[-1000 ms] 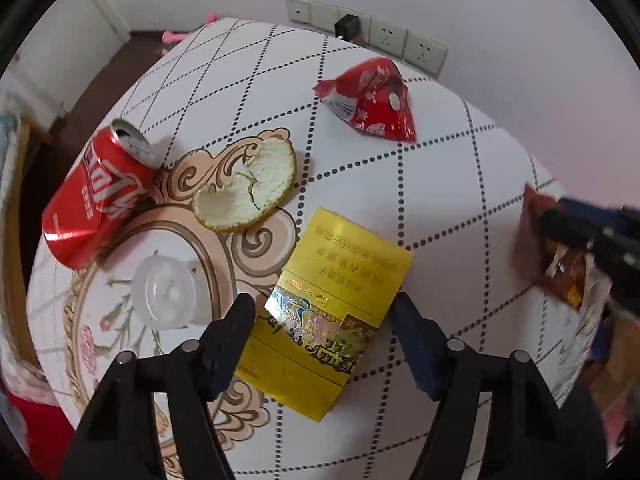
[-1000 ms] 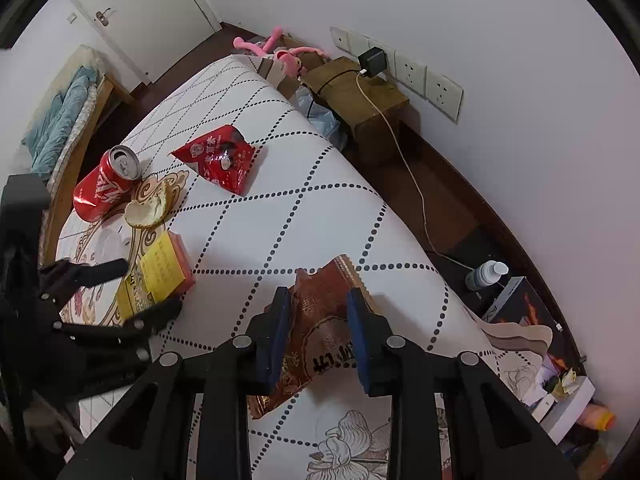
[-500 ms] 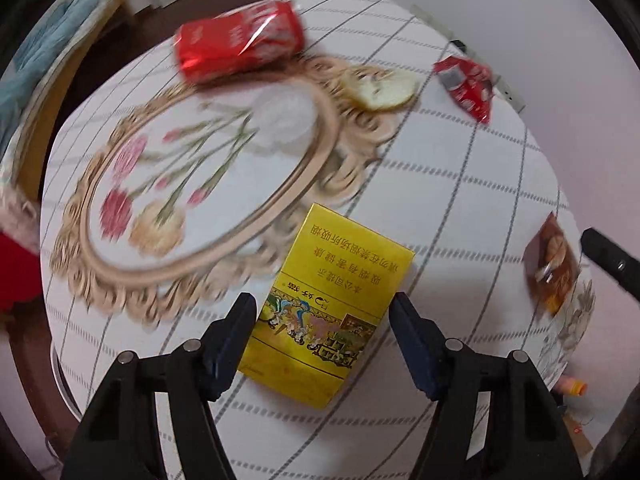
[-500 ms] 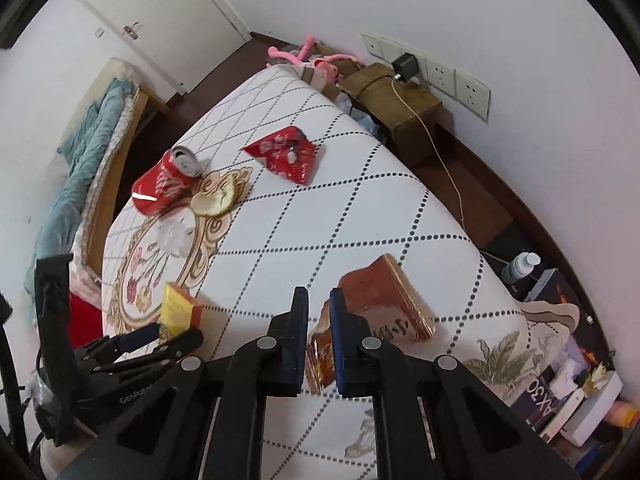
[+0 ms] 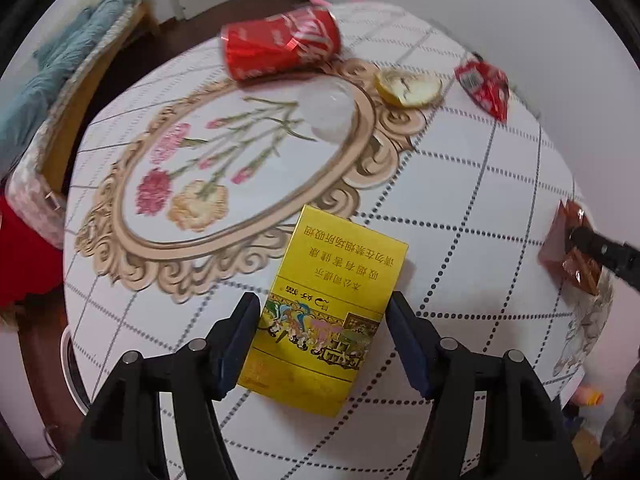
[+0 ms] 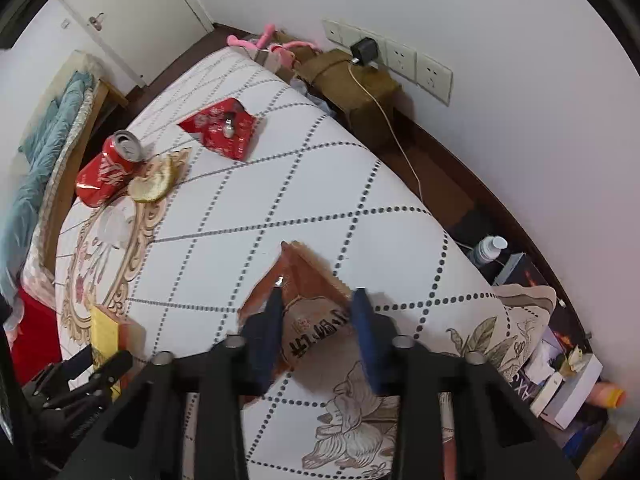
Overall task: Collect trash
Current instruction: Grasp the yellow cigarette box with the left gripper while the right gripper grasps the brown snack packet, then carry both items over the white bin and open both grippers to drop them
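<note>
My left gripper is shut on a yellow cigarette box and holds it above the round table. My right gripper stands with its fingers apart around a brown snack wrapper near the table's right edge; the wrapper shows between the pads. The wrapper also shows at the right of the left wrist view. On the table lie a red cola can, a citrus peel, a red snack bag and a clear plastic lid.
A bed with a blue blanket stands left of the table. Wall sockets with a charger and a brown box are behind it. Boxes and a bottle clutter the floor at right.
My left gripper has lifted and swung with the yellow box, so the can and peel now lie far off. My right gripper's fingers closed to a narrow gap, then stand wider apart around the wrapper.
</note>
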The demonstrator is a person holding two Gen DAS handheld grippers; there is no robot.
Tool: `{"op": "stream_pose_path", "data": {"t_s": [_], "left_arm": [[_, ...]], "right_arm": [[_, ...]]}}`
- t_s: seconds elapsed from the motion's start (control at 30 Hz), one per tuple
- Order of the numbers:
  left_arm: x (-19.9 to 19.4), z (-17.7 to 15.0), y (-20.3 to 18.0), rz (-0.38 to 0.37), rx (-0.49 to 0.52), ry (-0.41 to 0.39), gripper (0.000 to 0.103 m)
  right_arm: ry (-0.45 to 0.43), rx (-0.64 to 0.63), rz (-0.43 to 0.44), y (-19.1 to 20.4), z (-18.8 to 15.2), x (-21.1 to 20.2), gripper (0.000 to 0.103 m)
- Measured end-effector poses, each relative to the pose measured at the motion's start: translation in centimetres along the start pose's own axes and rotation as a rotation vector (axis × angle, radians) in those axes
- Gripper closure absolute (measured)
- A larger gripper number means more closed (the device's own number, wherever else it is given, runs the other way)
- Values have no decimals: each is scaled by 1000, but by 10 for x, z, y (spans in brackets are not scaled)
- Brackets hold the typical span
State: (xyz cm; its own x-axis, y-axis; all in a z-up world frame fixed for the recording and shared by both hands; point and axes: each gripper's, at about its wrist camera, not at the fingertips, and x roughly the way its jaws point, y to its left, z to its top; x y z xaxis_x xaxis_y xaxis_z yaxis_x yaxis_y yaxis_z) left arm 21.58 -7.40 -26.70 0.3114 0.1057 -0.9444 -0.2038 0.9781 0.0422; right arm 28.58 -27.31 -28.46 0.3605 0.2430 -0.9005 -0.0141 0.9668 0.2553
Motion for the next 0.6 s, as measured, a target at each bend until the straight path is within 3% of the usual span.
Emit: {"op": "stream_pose_path", "data": {"t_s": [0.1,0.33,0.6], "left_arm": [[-25,-10,15,-20,-58,-34,41],[-86,-13,101,-10,-176,-174,41],[-164,-27,199,21,-319,-341,42]], "right_arm": [[-23,-11,31,9,-3,-15,74],[-55,-87,149,66,-12,-53,74],[-52,-280,330,197,-36,-92,74]]}}
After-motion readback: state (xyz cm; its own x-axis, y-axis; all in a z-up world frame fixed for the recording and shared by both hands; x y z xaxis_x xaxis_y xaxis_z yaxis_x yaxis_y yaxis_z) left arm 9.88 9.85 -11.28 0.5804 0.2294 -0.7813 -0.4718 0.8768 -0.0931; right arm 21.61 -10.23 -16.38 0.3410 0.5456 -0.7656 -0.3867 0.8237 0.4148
